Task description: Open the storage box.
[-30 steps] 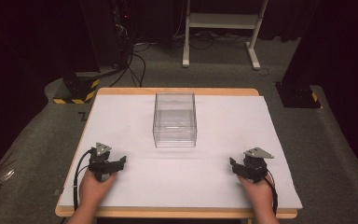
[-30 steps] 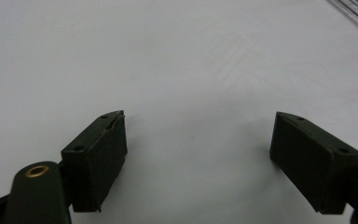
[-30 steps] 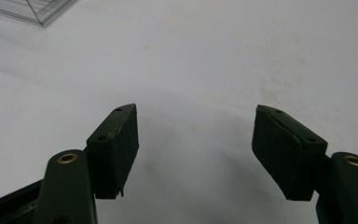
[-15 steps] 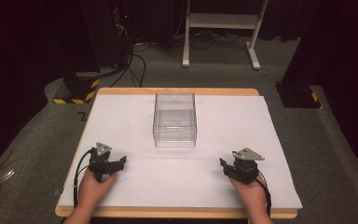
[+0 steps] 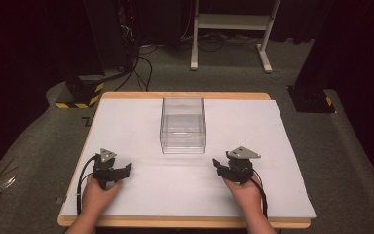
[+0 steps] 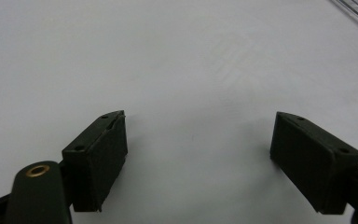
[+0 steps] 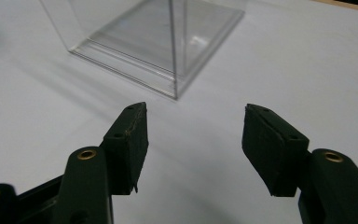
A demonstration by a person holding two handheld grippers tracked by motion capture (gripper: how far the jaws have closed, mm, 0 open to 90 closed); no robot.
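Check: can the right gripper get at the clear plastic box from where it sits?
Probably yes. The right gripper is open, aimed at the near corner of the clear plastic box, with bare white table cover between them. The left gripper sits off to the other side.

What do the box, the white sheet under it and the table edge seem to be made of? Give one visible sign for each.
Box: probably clear rigid plastic, glossy; you see through its walls, and the edges glint.
White sheet: matt, paper or thin board; which one is unclear.
Table edge: looks like pale wood, a tan rim showing beyond the sheet.
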